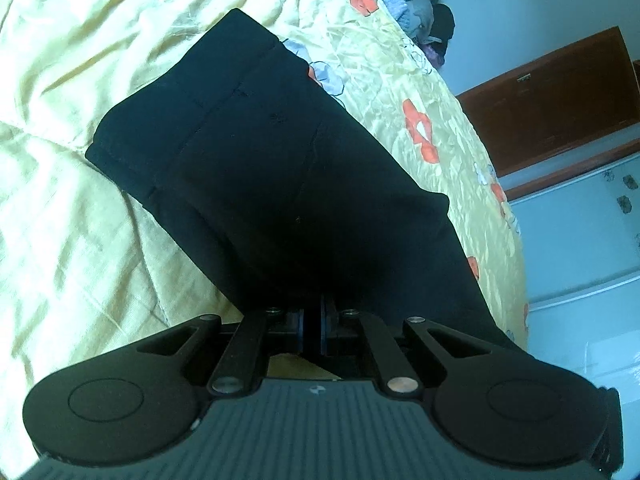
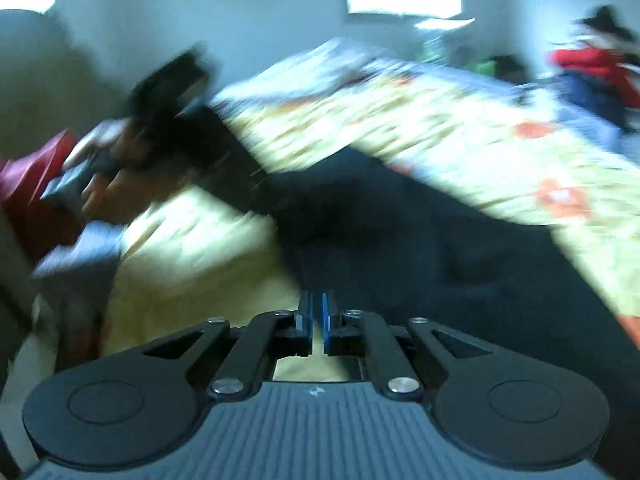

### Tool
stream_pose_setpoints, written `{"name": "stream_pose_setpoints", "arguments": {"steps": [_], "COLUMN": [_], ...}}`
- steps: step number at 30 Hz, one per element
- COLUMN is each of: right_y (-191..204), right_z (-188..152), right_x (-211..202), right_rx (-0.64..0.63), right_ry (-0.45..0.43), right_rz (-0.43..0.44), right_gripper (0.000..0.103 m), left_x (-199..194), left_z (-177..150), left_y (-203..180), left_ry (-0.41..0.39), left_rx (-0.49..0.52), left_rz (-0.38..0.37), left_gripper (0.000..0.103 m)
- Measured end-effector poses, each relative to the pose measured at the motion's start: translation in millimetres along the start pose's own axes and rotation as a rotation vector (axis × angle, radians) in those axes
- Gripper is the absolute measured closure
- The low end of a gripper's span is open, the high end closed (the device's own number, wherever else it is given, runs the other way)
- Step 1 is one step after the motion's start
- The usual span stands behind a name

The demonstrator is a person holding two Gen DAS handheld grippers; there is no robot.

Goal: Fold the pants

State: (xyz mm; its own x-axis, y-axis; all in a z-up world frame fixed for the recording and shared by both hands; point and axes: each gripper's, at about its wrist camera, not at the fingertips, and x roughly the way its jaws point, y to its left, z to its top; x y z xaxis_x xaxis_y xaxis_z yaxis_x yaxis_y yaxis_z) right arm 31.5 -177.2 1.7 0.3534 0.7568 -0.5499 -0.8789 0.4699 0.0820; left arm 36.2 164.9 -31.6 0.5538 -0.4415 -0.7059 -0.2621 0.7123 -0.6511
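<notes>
The left gripper (image 1: 313,312) is pinched on the near edge of the black pants (image 1: 260,168), which stretch away across the yellow quilt (image 1: 60,220). The right gripper (image 2: 317,312) is pressed together over the pants' edge; blur hides whether cloth is caught. Beyond lie a clothes pile (image 1: 416,4) and a wooden door (image 1: 560,100).

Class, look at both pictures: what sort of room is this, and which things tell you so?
Probably a bedroom: black pants lie on a bed's yellow floral quilt, clothes are piled beyond it, with a wooden door nearby.
</notes>
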Motion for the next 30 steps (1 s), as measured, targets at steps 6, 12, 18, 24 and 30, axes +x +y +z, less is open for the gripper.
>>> {"name": "stream_pose_setpoints", "arguments": {"steps": [6, 12, 18, 24, 30], "right_y": [-25.0, 4.0, -25.3, -41.9, -22.6], "right_z": [-25.2, -29.1, -27.7, -47.0, -54.9], "right_x": [3.4, -7.5, -55.7, -34.8, -48.7], "right_rx": [0.149, 0.039, 0.225, 0.222, 0.224], "right_ry": [0.103, 0.181, -0.089, 0.080, 0.120], "right_rz": [-0.118, -0.073, -0.216, -0.348, -0.278], "right_gripper": [0.098, 0.097, 0.095, 0.092, 0.092], "left_x": [-4.5, 4.4, 5.1, -2.0, -19.7], "left_z": [-2.9, -2.9, -4.1, -8.8, -22.6], "left_y": [-2.2, 5.4, 5.3, -1.1, -23.3], "left_ry": [0.011, 0.016, 0.012, 0.035, 0.098], "left_rx": [-0.017, -0.023, -0.016, 0.054, 0.233], "left_rz": [-0.008, -0.001, 0.003, 0.015, -0.024], "left_gripper": [0.096, 0.095, 0.093, 0.082, 0.082]}}
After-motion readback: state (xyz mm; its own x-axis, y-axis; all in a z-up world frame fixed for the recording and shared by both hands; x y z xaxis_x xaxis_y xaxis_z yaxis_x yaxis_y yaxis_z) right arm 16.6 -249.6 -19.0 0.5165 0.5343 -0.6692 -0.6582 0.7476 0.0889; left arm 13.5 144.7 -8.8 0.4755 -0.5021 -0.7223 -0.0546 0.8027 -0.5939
